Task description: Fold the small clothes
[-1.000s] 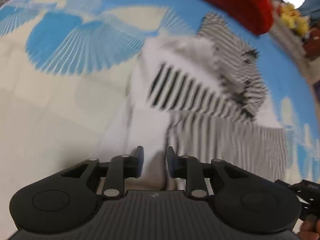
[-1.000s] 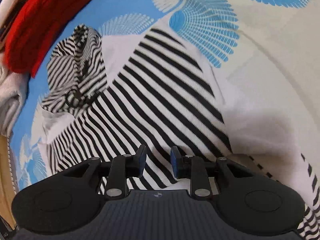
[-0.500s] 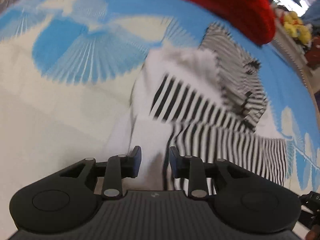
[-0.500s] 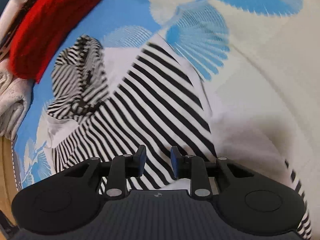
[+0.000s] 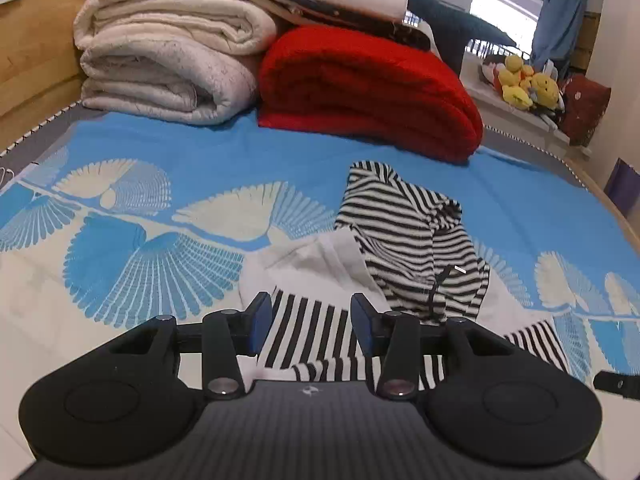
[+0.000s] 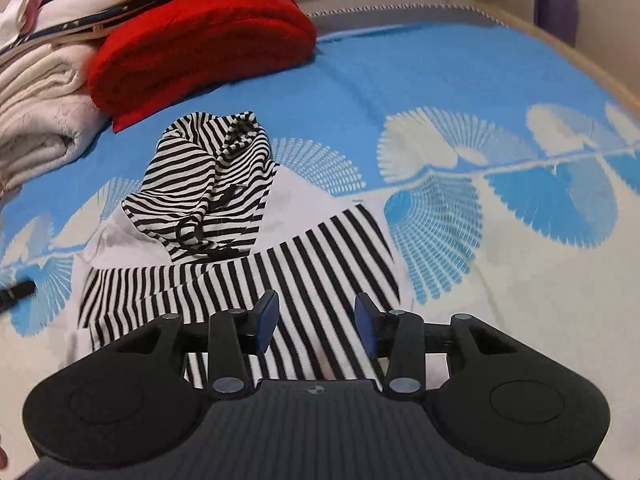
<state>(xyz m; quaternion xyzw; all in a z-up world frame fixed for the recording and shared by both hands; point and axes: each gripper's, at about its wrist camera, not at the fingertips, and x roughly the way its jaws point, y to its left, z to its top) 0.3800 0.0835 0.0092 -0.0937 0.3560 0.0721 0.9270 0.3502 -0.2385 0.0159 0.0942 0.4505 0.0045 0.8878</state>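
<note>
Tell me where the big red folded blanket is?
The thick red folded blanket lies at the far end of the blue patterned bedspread, right of the cream quilts and just beyond the black-and-white striped hooded top.

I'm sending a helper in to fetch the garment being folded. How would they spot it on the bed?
Start from the blue bedspread with its white fan pattern. At its far end lie a red blanket and cream quilts; nearer than these lies the striped top, partly folded. It is the only black-and-white striped thing there.
</note>
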